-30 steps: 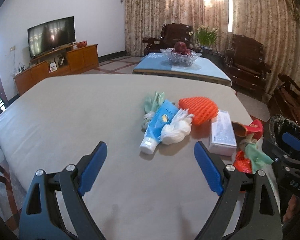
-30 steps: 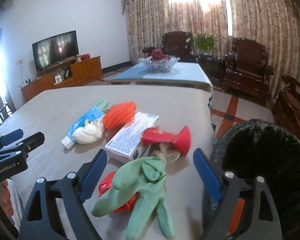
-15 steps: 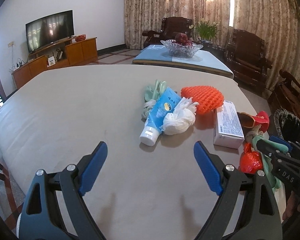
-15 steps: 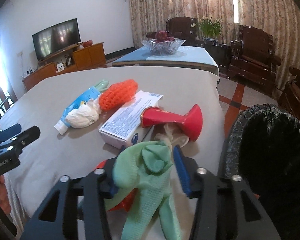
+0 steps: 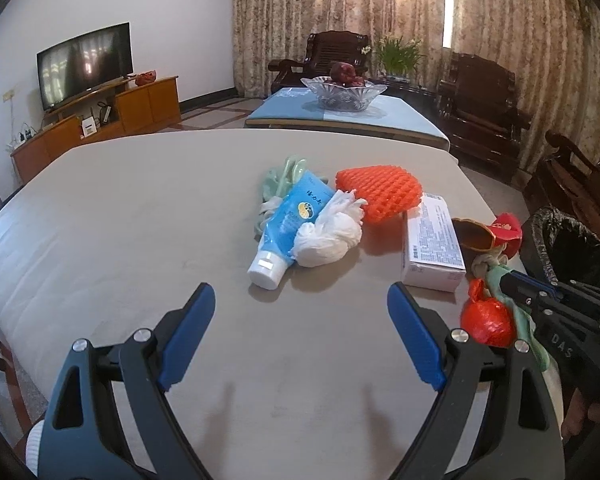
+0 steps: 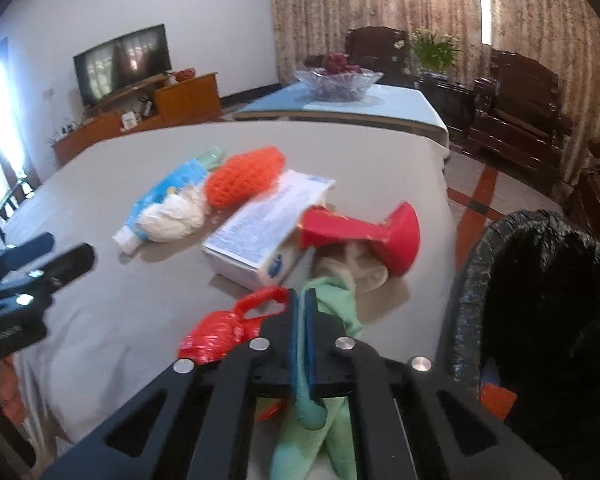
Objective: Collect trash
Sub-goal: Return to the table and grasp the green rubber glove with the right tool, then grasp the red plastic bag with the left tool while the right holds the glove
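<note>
Clamped tight in the lower centre of the right wrist view, the right gripper (image 6: 301, 312) pinches a green glove (image 6: 332, 304) between its blue pads, with the glove's fingers hanging below the jaws toward the bottom edge. Just left of the pads lies a knotted red plastic bag (image 6: 224, 328), and above it sit a white box (image 6: 260, 232) and a red cone-shaped wrapper (image 6: 364, 230). A black-lined trash bin (image 6: 540, 320) fills the right side of that frame, beside the table edge. In the left wrist view, the left gripper (image 5: 300, 316) spreads wide over bare grey table (image 5: 120, 220) in the lower half, holding nothing. Above it, near the frame's centre, a blue tube (image 5: 296, 220) lies touching a white wad (image 5: 328, 232), with an orange foam net (image 5: 380, 192) just behind them. A second green glove (image 5: 284, 176) peeks out behind the tube.
</note>
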`<state>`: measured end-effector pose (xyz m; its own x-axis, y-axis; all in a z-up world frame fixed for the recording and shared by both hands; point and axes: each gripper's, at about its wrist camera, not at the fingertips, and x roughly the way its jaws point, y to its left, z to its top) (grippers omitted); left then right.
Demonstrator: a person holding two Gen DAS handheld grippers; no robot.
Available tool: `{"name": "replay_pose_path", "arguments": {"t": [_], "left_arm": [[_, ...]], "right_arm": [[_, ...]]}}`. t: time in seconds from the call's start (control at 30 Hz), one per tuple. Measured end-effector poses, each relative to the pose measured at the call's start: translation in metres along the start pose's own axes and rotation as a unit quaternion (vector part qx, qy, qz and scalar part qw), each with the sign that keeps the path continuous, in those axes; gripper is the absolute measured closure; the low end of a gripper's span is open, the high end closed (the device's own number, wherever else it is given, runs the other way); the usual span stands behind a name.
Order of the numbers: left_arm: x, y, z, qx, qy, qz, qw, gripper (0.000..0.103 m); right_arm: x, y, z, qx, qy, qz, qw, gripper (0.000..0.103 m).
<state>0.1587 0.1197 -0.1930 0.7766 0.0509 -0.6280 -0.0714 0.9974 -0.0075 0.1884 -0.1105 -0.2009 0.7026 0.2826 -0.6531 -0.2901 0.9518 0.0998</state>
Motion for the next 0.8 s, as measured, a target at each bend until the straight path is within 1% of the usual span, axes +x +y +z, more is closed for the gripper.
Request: {"name": "replay_pose_path", "arguments": {"t": [0.2, 0.27, 0.5, 0.73, 0.77, 0.8], "left_arm": [[-0.002, -0.011, 0.000, 0.005, 0.001, -0.015, 0.9999, 0.019], [-0.003, -0.016, 0.000, 0.005, 0.003, -0.025, 0.9997, 0.019], [-0.004, -0.048, -0.005, 0.015, 0.010, -0.067, 0.9976, 0.020], [0.005, -0.084, -0.014, 0.050, 0.025, -0.102, 0.9932, 0.020], [0.008, -0.087, -0.015, 0.051, 0.031, -0.107, 0.9925, 0.020], [0.011, -0.089, -0.016, 0.051, 0.036, -0.111, 0.9918, 0.025]], "right_arm": [[-0.025, -0.009, 0.007, 0.022, -0.016, 0.027, 0.999, 0.100], [-0.032, -0.012, 0.007, 0.023, -0.020, 0.028, 0.999, 0.100], [-0.046, -0.024, 0.002, 0.032, -0.022, 0.011, 0.999, 0.100], [-0.048, -0.037, -0.001, 0.049, -0.021, 0.005, 0.999, 0.100], [-0.048, -0.038, -0.002, 0.050, -0.021, 0.005, 0.998, 0.100], [-0.048, -0.039, -0.002, 0.052, -0.021, 0.006, 0.998, 0.100]]}}
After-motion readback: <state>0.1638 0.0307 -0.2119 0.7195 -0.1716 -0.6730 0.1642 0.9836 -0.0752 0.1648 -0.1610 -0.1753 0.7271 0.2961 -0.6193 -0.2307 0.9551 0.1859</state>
